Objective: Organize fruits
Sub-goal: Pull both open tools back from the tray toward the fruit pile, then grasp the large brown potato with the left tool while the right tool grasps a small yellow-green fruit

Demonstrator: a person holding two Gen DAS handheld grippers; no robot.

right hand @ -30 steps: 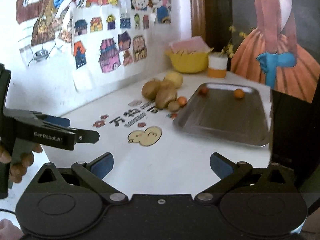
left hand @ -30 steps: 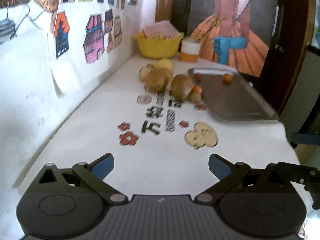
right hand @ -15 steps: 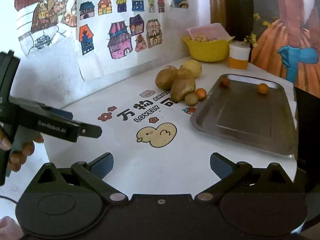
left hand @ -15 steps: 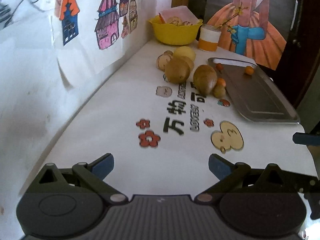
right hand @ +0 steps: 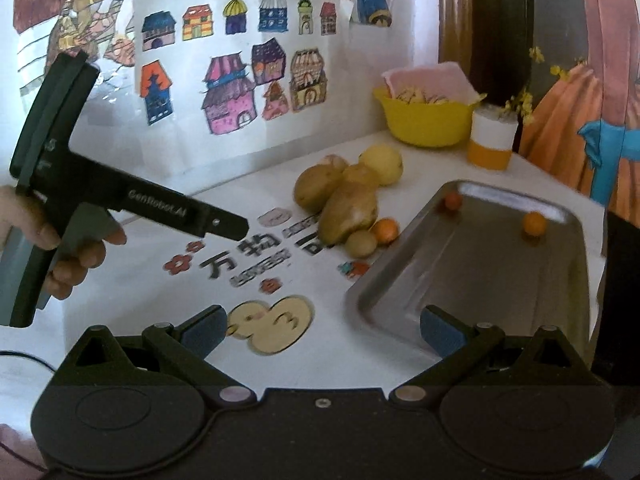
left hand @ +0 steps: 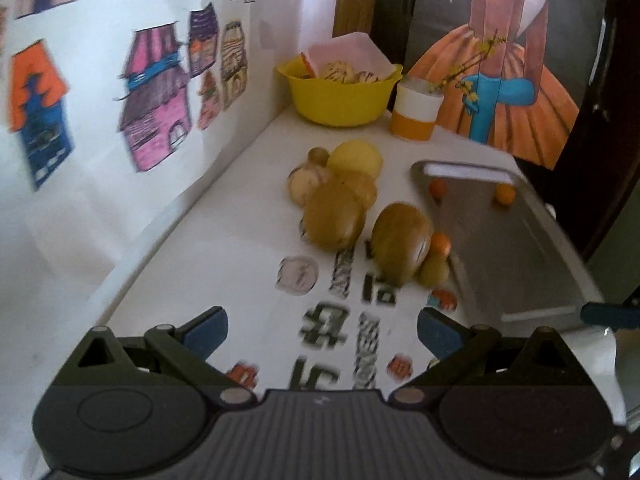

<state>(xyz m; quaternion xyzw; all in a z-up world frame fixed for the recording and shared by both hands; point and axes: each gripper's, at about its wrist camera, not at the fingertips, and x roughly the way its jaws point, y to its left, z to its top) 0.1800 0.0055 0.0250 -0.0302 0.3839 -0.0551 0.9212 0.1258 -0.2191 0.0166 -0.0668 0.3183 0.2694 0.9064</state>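
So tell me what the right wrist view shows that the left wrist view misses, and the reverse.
Only the right wrist view shows the hand holding the left gripper's handle, and the duck print.

Only the left wrist view shows the small round piece behind the pile, and bread-like items in the bowl clearly.

Both show the metal tray with two small orange fruits, the brown pile, the yellow bowl and open fingers.

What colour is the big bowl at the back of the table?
The round plastic bowl is yellow, clearest in the left wrist view.
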